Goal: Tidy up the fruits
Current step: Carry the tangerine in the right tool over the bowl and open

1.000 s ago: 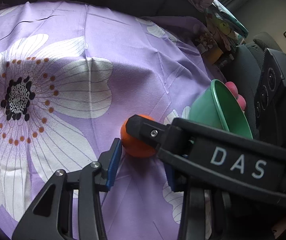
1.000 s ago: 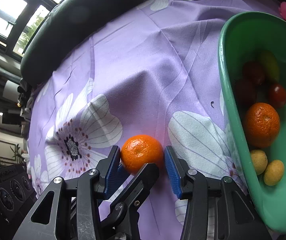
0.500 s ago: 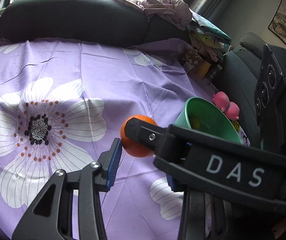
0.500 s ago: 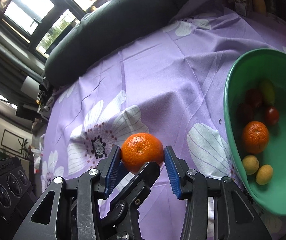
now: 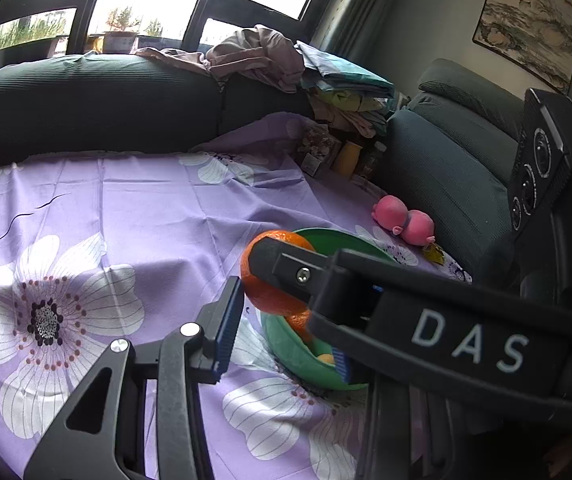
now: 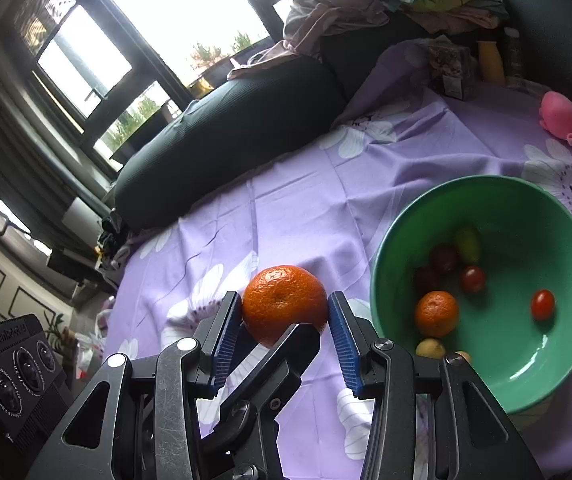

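Above the flowered purple cloth [image 6: 306,208], I have the right gripper [image 6: 285,320] clamped on the orange [image 6: 284,300], one blue pad pressed to each side of it, and the fruit sits clear of the cloth at the fingertips. The green bowl [image 6: 378,280] stands on the cloth just to the right of the orange in the right wrist view. It holds a smaller orange [image 6: 436,314], a few red and dark tomatoes [image 6: 542,304] and some small yellow fruits by the near wall. In the left wrist view the right gripper crosses the frame from the right, and the orange shows in front of the bowl's near rim. The left gripper [image 5: 286,324] has its jaws partly apart. Its left pad [image 5: 228,320] ends just beside the orange, but the other finger is mostly hidden behind the right gripper, so I cannot tell whether it grips the fruit. One of its black fingers [image 6: 286,352] reaches up under the orange in the right wrist view. A pink toy [image 6: 570,120] lies on the cloth beyond the bowl, near the dark sofa [image 5: 86,108].
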`<state>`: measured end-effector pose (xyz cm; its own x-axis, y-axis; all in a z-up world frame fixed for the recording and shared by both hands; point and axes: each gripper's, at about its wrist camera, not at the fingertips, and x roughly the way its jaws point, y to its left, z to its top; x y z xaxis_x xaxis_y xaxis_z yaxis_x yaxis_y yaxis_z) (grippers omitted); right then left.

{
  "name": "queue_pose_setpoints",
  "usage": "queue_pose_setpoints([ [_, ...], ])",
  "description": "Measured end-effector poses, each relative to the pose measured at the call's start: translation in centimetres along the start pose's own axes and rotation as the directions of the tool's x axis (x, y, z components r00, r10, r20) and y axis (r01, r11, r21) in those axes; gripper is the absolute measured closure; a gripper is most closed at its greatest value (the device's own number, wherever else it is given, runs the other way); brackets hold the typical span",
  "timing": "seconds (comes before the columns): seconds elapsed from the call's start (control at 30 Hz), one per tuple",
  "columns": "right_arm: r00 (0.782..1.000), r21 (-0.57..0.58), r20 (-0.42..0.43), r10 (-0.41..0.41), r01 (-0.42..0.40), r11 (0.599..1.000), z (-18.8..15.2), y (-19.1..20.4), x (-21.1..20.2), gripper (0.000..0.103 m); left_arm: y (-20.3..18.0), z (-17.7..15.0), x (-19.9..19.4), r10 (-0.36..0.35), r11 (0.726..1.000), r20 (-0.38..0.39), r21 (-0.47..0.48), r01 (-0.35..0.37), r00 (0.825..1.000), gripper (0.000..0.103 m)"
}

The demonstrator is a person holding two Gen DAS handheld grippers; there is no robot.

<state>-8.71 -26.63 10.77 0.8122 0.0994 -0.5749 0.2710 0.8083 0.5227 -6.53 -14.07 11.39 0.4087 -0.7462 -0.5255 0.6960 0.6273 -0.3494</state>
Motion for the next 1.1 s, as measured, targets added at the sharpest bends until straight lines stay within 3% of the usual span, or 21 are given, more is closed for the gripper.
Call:
queue_pose_setpoints([
  [0.27, 0.997, 0.096, 0.047, -0.062, 0.057, 0.994, 0.6, -4.5, -2.1, 0.055, -3.9, 0.0, 3.2, -0.08, 0.993, -0.049, 0.086, 0.084, 0.996, 0.064],
  [0.6, 0.987, 0.165, 0.011, -0.162, 0.158, 0.973, 0.6, -8.7, -2.6, 0.055, -6.0, -1.2, 7.2, -0.16, 0.982, -0.141, 0.073, 0.172, 0.977, 0.064],
  [1.0, 0.976, 0.196, -0.065, -0.209, 0.218, 0.956, 0.4, -10.7, -1.3, 0.055, -6.0, -2.1, 9.2, -0.177, 0.982, -0.216, 0.024, 0.187, 0.96, 0.064],
  [1.1, 0.97, 0.204, -0.087, -0.226, 0.24, 0.949, 0.3, -11.1, -0.9, 0.055, -6.2, -2.3, 9.4, -0.152, 0.986, -0.22, 0.031, 0.163, 0.964, 0.064],
])
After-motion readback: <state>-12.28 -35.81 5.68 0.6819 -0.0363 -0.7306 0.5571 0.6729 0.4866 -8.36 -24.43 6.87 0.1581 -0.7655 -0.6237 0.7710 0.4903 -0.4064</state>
